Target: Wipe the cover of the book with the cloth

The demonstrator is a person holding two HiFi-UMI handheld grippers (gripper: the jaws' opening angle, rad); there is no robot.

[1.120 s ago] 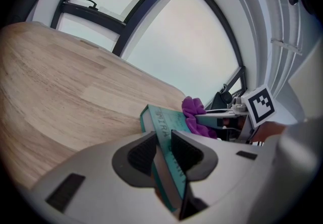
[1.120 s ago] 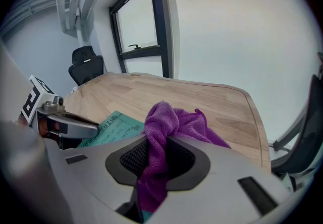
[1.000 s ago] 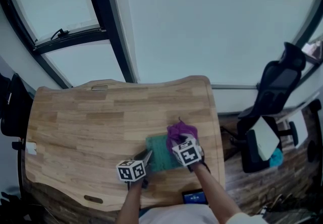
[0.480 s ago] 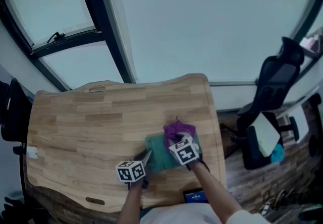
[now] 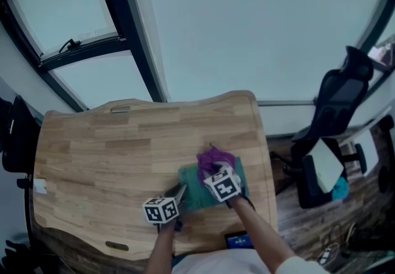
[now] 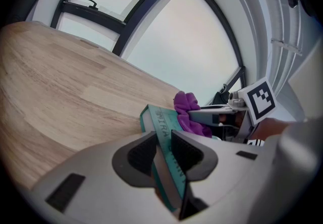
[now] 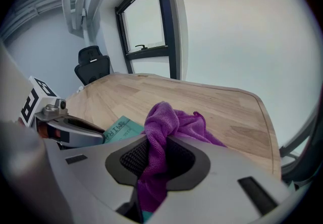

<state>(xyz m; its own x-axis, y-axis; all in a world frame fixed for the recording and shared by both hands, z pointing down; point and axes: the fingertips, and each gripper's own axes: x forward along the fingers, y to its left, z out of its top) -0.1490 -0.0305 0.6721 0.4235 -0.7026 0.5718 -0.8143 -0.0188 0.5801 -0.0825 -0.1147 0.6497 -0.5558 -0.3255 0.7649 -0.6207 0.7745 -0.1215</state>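
- The book lies flat on the table, close to the near edge and toward the right-hand corner, within easy reach of both hands.
- The left gripper takes the book by its near-left edge. This looks meant to pin it so it cannot slide under the rubbing.
- Its jaws stand fairly wide, but both pads press on the thick edge of the book: a firm hold, not an empty gape.
- The cloth is bunched into a wad and rests on the cover's far part, which gives a soft face for wiping.
- The right gripper points steeply down, its jaws pinched tight on a fold of the cloth.
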